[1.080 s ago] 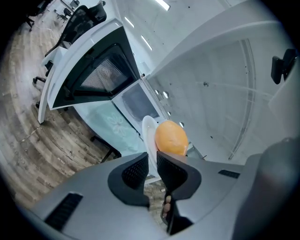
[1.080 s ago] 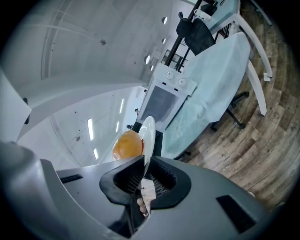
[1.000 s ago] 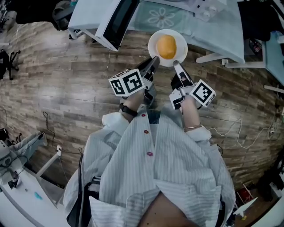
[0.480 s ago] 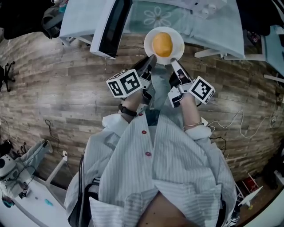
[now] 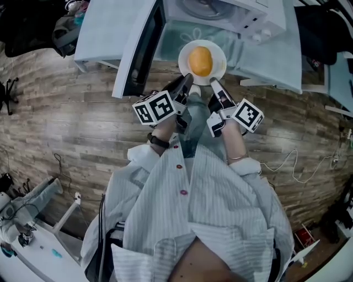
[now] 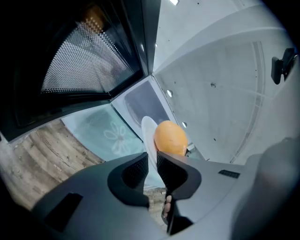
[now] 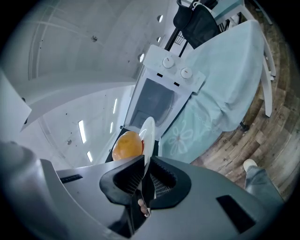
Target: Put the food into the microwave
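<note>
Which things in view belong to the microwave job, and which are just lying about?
In the job: orange food, white plate, microwave, left gripper and right gripper holding the plate.
Lying about: flowered tablecloth, chair base, white bench.

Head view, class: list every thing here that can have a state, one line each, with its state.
Microwave door: open, swung left.
Plate: held in the air outside the microwave by both grippers.
Food: resting on the plate.
Left gripper: shut on the plate's rim.
Right gripper: shut on the plate's rim.
</note>
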Tool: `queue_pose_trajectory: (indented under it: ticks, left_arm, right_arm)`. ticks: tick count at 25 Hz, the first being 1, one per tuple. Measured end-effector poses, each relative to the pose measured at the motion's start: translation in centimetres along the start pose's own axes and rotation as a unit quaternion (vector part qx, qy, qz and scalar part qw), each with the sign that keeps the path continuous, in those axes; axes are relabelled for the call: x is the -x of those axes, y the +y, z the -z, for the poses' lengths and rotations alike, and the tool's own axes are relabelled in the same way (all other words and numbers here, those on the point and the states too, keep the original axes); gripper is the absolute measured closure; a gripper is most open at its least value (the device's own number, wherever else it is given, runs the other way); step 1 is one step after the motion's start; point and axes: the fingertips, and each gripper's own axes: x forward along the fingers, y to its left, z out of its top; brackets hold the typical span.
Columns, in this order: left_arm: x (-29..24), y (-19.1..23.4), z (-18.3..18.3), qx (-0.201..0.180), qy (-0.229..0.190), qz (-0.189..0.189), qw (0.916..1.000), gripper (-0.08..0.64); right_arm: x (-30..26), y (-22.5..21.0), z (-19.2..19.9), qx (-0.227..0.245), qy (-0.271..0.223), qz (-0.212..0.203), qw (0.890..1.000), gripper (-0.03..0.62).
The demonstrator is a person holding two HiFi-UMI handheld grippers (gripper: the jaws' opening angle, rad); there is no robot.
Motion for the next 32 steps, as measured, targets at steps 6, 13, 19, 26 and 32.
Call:
queue_pose_trajectory:
  ticks: [6,13,19,26,32]
  left_arm:
    - [-4.3,0.2,-3.0,0.007,-0.009,-0.011,0.9999,0.499]
    - [-9.1,0.1,-5.3,0.018,-0.014,-0.019,0.9996,0.499]
    - [-12.4,0.4,-6.8,0.020,-0.025,-0.028,0.9991,0.499]
    - [-15.0,0.8,-8.0,0.026,-0.036,-0.034,0.9985,0.499]
    - [-16.0,0.9,-8.7,0.027,-0.036,-0.033,0.9984,0.499]
  right_arm:
    - [-3.7,0.2,-4.3,-0.006,0.013,-0.013,1.000,0.541]
    - [-7.0,0.1,-8.9,-0.004,0.028,-0.030,0.999,0.542]
    - [-9.3,-0.6,-11.9,-0.001,0.042,-0.039,0.998,0.541]
    - [-11.2,-1.2,-14.2,0.005,0.057,-0.042,0.997,0.541]
    - [-12.0,-1.3,-15.1,0.003,0.056,-0.042,0.998,0.541]
